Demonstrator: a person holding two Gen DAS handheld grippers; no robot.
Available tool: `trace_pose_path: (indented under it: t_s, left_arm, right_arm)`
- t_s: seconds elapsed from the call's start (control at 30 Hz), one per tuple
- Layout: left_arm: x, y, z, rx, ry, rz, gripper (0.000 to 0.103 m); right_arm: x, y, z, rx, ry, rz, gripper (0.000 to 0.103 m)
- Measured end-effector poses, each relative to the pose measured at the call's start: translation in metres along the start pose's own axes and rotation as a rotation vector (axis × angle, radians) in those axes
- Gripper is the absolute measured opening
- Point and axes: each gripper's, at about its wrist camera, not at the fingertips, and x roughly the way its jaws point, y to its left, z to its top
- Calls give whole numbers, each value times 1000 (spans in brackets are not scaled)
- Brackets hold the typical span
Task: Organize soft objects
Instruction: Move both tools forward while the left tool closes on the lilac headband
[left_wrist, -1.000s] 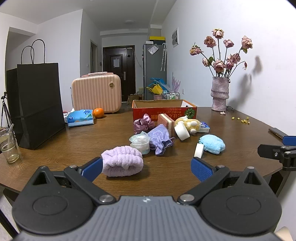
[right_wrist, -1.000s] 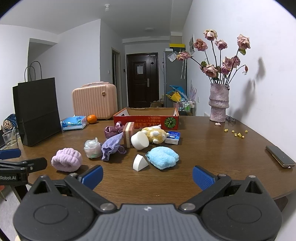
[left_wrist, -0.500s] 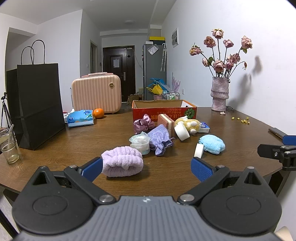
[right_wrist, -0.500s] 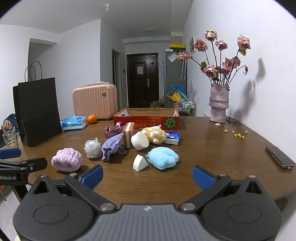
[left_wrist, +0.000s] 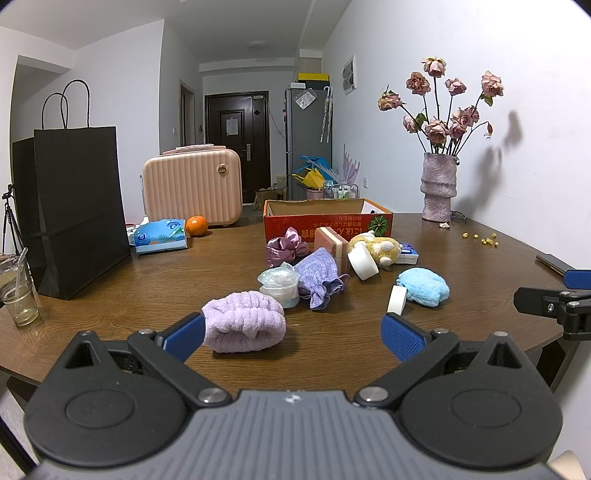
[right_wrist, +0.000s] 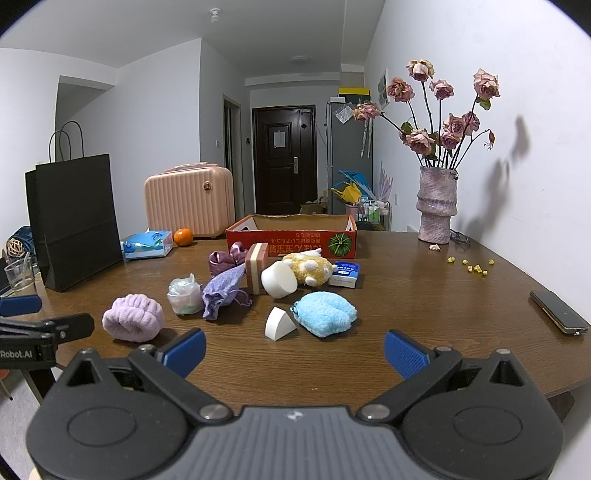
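Clutter of soft things spread across the wooden counter (right_wrist: 424, 314), none yet inside the red cardboard box (right_wrist: 291, 236) standing open-topped behind them. Left hand-held gripper (left_wrist: 291, 332) spread wide, empty, low at the near edge; right hand-held gripper (right_wrist: 293, 349) likewise spread wide, holding nothing, level with its partner.

Nearest to the left: lilac plush roll (left_wrist: 244, 321), lying just beyond the left blue pad (left_wrist: 183, 336) and off-centre toward it. Nearest to the right: sky-blue fluffy puff (right_wrist: 325, 313), with a white wedge sponge (right_wrist: 277, 325) touching or just beside its left flank. Further back, bunched close: clear plastic tub (right_wrist: 183, 293), mauve drawstring pouch (right_wrist: 223, 290), satin scrunchie (right_wrist: 225, 258), layered pink sponge (right_wrist: 256, 267), white round sponge (right_wrist: 279, 282), yellow plush toy (right_wrist: 308, 269), small blue pack (right_wrist: 344, 273).

Probably the opening reach, so best to start with the two outliers rather than the packed cluster. For the lilac roll: shift left to centre it, go in low, close across the short width, squeeze well past first contact since plush gives. For the blue puff: approach from the right side to keep clear of the wedge. Lift high enough to clear the box wall, release over the open middle. Worth minding the phone (right_wrist: 559, 312) near the right edge and the glass (left_wrist: 16, 295) far left.
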Motion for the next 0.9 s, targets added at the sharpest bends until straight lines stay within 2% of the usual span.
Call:
trace_pose_path:
  t_s: [0.4,0.9]
  left_arm:
    - [-5,-2,2,-3,-11,2,103]
    - [25,5,17,-20,25,4,103]
  right_arm:
    - [3,3,8,-12,-4,-1,103]
    - [31,-4,17,-3,23,-1,103]
